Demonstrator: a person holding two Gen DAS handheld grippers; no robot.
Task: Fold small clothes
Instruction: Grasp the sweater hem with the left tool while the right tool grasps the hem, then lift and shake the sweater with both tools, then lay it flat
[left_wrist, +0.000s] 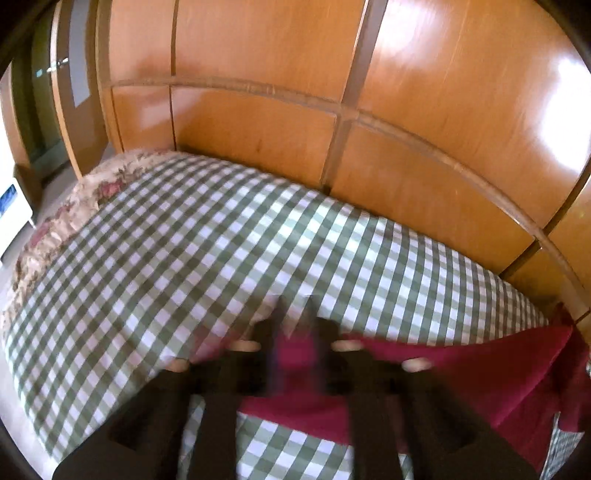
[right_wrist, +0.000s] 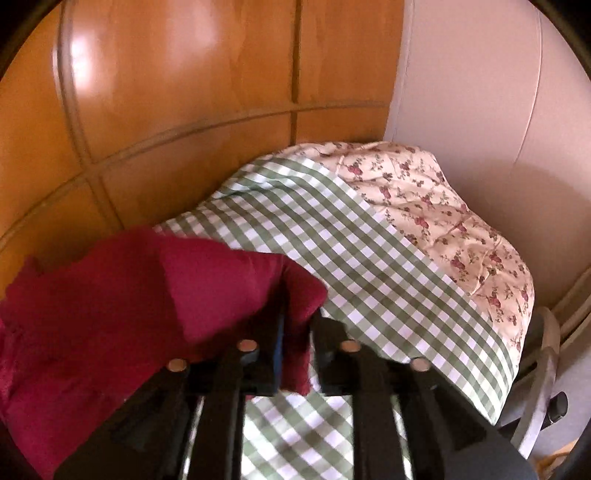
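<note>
Right wrist view: the right gripper (right_wrist: 295, 314) stands parted, a fold of the red garment (right_wrist: 129, 295) between its fingers — pads not pressing. Left gripper (left_wrist: 295, 325) is likewise parted over the garment's edge, blurred, on the checked bedspread (left_wrist: 184, 240).

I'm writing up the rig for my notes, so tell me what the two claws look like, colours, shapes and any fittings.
Both are black. The left claw and the right claw each have two flat fingers on angular black linkage bars, jointed with round pale tan pin heads, four showing in each view. The right claw's left finger carries a blue pad on its inner face. The left claw is motion-blurred. No cables, markings or sleeves show.
</note>
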